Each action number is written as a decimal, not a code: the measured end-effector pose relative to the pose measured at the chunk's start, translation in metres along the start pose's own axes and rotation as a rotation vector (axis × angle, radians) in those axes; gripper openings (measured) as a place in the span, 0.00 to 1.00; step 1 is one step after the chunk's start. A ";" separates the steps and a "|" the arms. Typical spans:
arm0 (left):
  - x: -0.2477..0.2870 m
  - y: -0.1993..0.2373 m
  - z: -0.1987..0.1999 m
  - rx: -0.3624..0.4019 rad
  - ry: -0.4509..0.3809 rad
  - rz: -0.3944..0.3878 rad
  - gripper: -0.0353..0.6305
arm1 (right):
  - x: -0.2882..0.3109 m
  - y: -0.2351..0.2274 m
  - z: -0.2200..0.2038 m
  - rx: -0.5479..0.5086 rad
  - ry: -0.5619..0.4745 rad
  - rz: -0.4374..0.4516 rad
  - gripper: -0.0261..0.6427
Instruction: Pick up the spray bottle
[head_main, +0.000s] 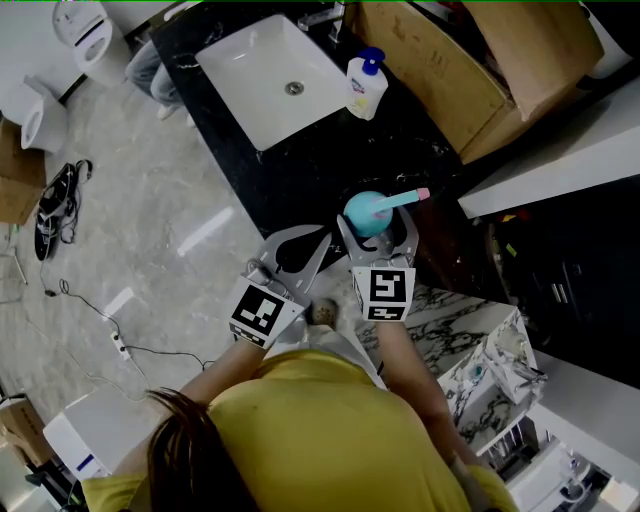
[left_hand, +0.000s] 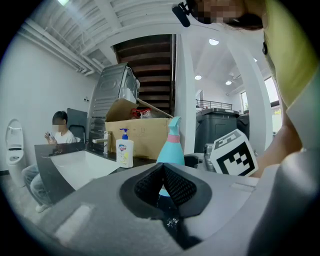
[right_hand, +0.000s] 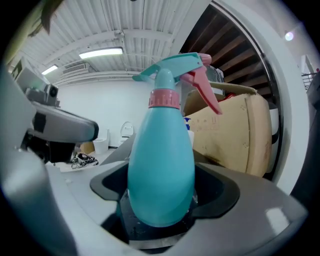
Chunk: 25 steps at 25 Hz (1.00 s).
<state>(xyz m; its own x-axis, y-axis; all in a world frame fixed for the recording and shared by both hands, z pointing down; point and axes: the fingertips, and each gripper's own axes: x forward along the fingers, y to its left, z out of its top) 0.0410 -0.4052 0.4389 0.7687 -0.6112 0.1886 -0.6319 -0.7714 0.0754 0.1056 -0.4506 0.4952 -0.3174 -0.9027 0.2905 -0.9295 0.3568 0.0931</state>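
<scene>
Grasp apparently made, with right tool (right_hand: 160, 207) pinching the upright spray bottle (right_hand: 162, 160) round its lower body over the black tabletop (head_main: 300, 180), left tool (left_hand: 165, 182) pressed together, empty, alongside; lifting clear not confirmable.

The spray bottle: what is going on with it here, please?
A person holds a gripper in each hand over the black counter. The right gripper is closed on the upright teal spray bottle. The left gripper is shut and empty beside it. Whether the bottle is lifted is unclear.
</scene>
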 end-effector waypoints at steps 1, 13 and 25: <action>-0.001 0.000 0.000 0.004 -0.004 0.004 0.06 | -0.004 -0.001 0.007 -0.003 -0.009 -0.008 0.62; -0.019 -0.006 0.017 0.028 -0.063 0.047 0.06 | -0.079 -0.011 0.057 0.000 -0.061 -0.144 0.62; -0.043 -0.021 0.035 0.088 -0.105 0.050 0.06 | -0.144 -0.020 0.066 0.021 -0.097 -0.301 0.62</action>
<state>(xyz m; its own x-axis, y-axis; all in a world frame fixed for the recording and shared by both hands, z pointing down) 0.0249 -0.3685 0.3953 0.7453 -0.6612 0.0861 -0.6623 -0.7490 -0.0190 0.1574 -0.3433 0.3890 -0.0428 -0.9861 0.1608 -0.9878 0.0659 0.1412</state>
